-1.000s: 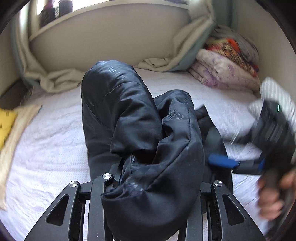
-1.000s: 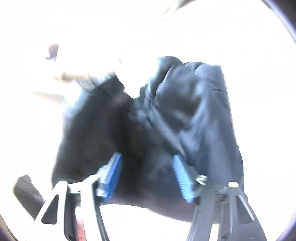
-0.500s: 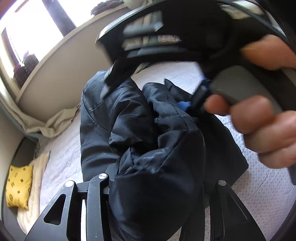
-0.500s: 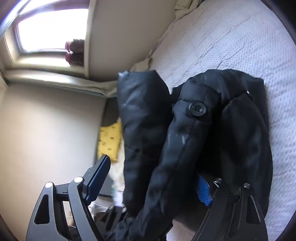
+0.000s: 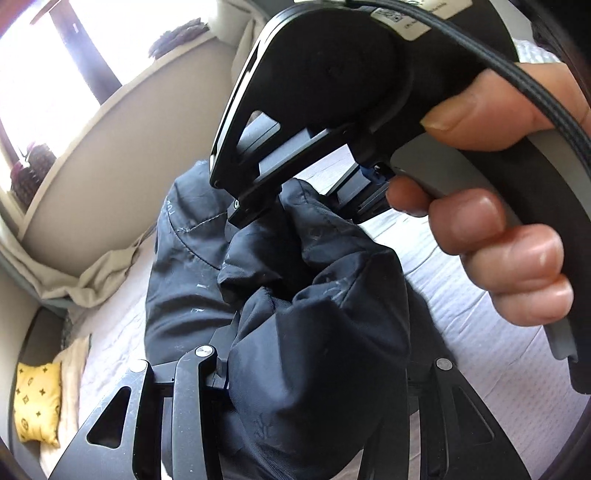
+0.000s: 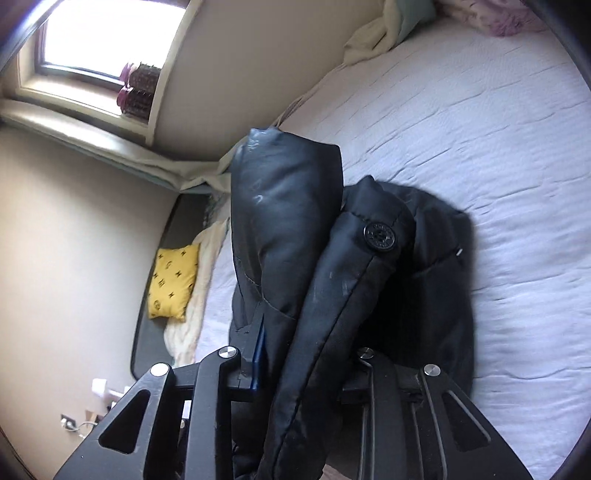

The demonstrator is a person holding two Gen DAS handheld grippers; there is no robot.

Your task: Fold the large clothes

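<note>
A black puffer jacket hangs bunched above a white quilted bed. My left gripper is shut on a thick fold of it; the fabric hides the fingertips. In the right wrist view the jacket shows a round black button. My right gripper is shut on a fold of the jacket, with its blue pad pressed against the cloth. In the left wrist view the right gripper sits just above the left one, held by a hand.
A yellow patterned cushion lies on a dark ledge at the bed's left side. Cream bedding is bunched along the wall. A window with a pink pot is beyond. Pillows are at the far end.
My right gripper has come in close above the left one and closed on the jacket. The jacket has been raised, and both views have tilted.
</note>
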